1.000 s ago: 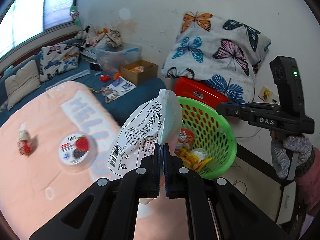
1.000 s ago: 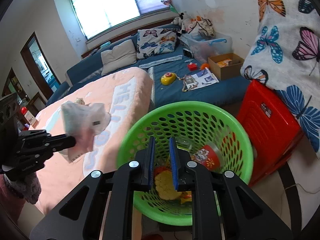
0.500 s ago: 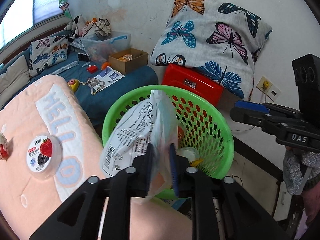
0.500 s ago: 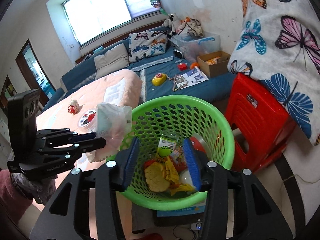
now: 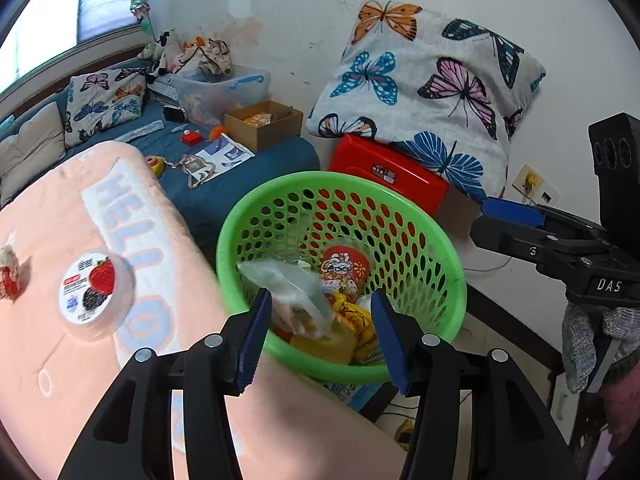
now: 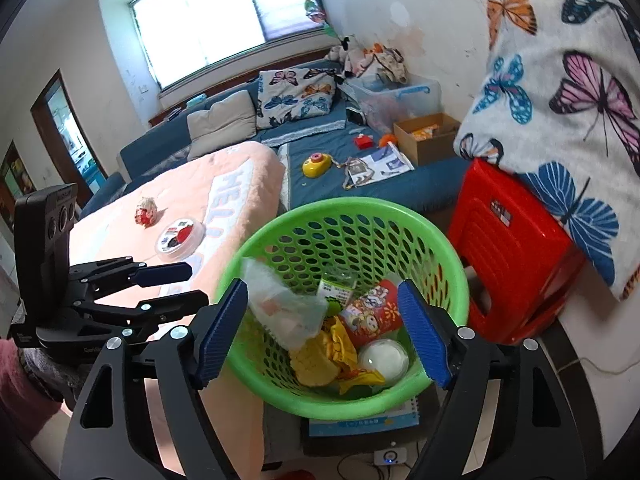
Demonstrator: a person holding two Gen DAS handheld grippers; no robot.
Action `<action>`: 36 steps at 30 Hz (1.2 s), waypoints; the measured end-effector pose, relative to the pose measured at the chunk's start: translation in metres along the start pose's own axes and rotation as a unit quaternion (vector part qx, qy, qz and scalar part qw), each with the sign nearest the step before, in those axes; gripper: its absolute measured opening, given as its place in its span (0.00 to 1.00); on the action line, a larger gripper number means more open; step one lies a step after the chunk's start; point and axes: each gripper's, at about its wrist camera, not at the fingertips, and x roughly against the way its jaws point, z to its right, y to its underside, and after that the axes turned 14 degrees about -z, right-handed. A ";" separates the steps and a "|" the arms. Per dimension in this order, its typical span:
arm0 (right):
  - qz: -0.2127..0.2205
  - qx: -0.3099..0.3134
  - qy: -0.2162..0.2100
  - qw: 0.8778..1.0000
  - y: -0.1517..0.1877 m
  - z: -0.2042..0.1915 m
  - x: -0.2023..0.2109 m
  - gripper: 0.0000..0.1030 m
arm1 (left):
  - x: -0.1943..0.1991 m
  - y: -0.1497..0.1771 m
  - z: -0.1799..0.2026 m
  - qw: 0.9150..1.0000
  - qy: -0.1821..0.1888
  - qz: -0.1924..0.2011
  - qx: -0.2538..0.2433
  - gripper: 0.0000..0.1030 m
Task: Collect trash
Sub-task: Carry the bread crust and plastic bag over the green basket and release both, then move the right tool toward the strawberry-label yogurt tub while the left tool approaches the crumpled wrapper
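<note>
A green perforated basket (image 5: 440, 248) (image 6: 452, 248) holds several wrappers, a red printed cup and a white lid. A crumpled white plastic bag (image 5: 280, 284) (image 6: 280, 304) lies blurred against its near left wall. My left gripper (image 5: 319, 294) (image 6: 196, 284) hangs over the near rim with its jaws opening; the bag sits loose between them, not pressed. My right gripper (image 6: 323, 284) (image 5: 486, 220) is above the basket, jaws opening and empty. On the pink blanket (image 5: 48, 360) lie a round strawberry-lidded tub (image 5: 96, 292) (image 6: 180, 236) and a crumpled red-and-white wrapper (image 5: 8, 276) (image 6: 146, 210).
A red plastic stool (image 6: 516, 248) with a butterfly cushion (image 6: 560, 80) stands right behind the basket. The blue sofa (image 6: 320, 148) carries a cardboard box (image 6: 428, 136), a yellow toy and papers. A notebook (image 6: 360, 420) lies under the basket. Gloved hands hold both grippers.
The left gripper moved over the basket and opened, and the white bag dropped from it into the basket. The right gripper's jaws also spread wide.
</note>
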 end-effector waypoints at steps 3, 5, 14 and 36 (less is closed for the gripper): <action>0.000 0.012 -0.001 1.000 -0.004 -0.010 -0.001 0.78 | 0.011 0.008 -0.010 1.000 -0.011 0.009 0.010 0.50; -0.003 0.019 -0.005 1.000 -0.006 -0.016 -0.003 0.78 | 0.018 0.013 -0.020 1.000 -0.015 0.014 0.022 0.51; -0.021 0.067 -0.016 0.997 -0.017 -0.062 -0.029 0.89 | 0.056 0.043 -0.086 0.994 -0.053 0.033 0.095 0.52; -0.074 0.172 -0.048 0.981 -0.062 -0.184 -0.133 0.94 | 0.097 0.089 -0.229 0.967 -0.136 0.037 0.211 0.61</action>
